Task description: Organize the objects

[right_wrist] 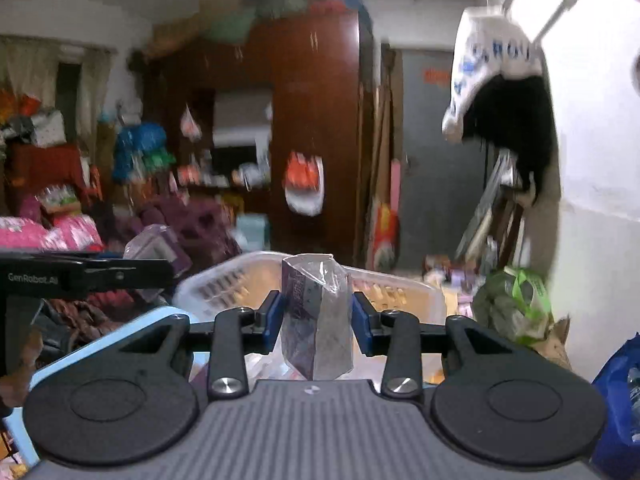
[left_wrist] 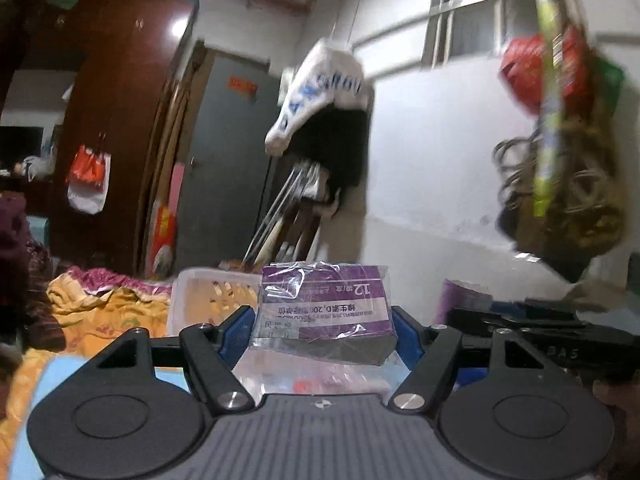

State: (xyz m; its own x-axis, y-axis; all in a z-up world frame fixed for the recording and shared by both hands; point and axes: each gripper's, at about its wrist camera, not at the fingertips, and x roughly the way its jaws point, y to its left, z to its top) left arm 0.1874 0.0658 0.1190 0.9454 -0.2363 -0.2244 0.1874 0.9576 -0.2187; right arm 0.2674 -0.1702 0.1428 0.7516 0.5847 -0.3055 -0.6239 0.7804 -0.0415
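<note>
My left gripper (left_wrist: 324, 326) is shut on a purple medicine box (left_wrist: 324, 304) wrapped in clear plastic, held broadside between the blue pads. My right gripper (right_wrist: 318, 316) is shut on a second purple box (right_wrist: 316, 320) in clear plastic, held edge-on and upright. A white plastic basket (right_wrist: 400, 286) sits just beyond both grippers; it also shows in the left wrist view (left_wrist: 212, 292). The left gripper and its box (right_wrist: 156, 250) appear at the left of the right wrist view. The right gripper's black body (left_wrist: 540, 332) lies at the right of the left wrist view.
A light blue surface (right_wrist: 132, 328) lies under the grippers. An orange patterned quilt (left_wrist: 100, 312) is at left. A green bag (right_wrist: 516, 300) and blue bag (right_wrist: 620, 392) sit by the white wall at right. A wardrobe (right_wrist: 316, 128) and grey door (left_wrist: 228, 160) stand behind.
</note>
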